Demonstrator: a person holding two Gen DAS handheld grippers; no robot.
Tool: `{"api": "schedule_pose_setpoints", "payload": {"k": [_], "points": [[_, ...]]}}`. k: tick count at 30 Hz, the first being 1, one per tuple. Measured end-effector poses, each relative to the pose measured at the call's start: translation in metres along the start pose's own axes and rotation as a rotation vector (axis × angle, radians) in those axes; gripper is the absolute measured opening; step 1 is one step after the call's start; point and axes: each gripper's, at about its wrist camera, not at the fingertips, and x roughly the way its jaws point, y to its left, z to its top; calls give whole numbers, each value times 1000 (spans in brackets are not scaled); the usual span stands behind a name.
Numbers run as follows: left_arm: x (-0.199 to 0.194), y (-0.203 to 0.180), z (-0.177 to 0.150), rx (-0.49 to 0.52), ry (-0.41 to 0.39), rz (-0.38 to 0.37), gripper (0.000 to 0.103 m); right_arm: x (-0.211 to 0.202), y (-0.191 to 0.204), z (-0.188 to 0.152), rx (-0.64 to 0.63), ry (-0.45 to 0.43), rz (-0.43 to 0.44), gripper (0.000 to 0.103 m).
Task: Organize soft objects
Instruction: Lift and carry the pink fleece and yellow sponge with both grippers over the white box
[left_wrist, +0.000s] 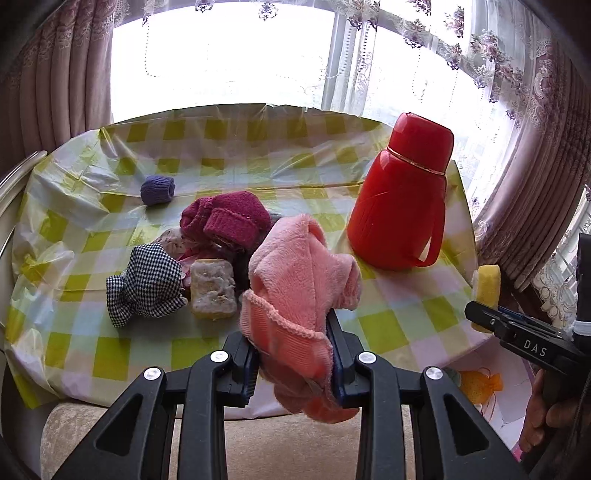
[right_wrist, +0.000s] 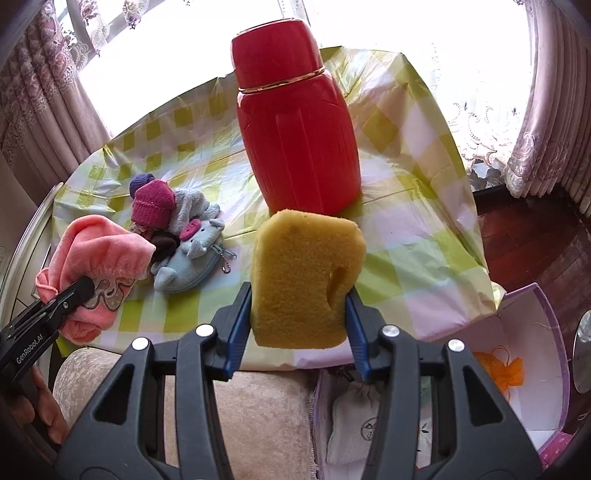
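My left gripper (left_wrist: 291, 347) is shut on a fluffy pink cloth (left_wrist: 295, 280) and holds it above the table's near edge; the cloth also shows in the right wrist view (right_wrist: 99, 254). My right gripper (right_wrist: 299, 314) is shut on a yellow sponge (right_wrist: 306, 277), held over the table's front edge; the sponge also shows in the left wrist view (left_wrist: 487, 291). A pile of soft things lies on the checked tablecloth (left_wrist: 399, 314): magenta knit piece (left_wrist: 229, 218), checked black-and-white cloth (left_wrist: 147, 284), worn sponge (left_wrist: 214, 291), purple knit roll (left_wrist: 157, 190), grey plush elephant pouch (right_wrist: 195, 258).
A tall red thermos (left_wrist: 402, 199) stands on the right of the table, just behind the sponge in the right wrist view (right_wrist: 295, 125). A pale purple box (right_wrist: 517, 354) with a white pouch and orange item sits below the table's right edge. A beige cushion (right_wrist: 236, 413) lies in front.
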Motion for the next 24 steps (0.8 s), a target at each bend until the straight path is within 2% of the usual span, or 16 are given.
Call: {"api": "schedule_pose_setpoints", "payload": {"k": [13,22,23,24], "points": [[28,-87,-11,113,160,-302,32,-28,-86,6,119,-38,-202,52],[45,-137,-22,191,275,-461,33,-28,-119,6,164,-31,-259,56],[45,-140,-24,198,289,-480,35,-26,-120,6,164,-25,-264,57],[47,-144,-26,205,304,-500,40,-25,-122,6,167,-20,-275,60]]}}
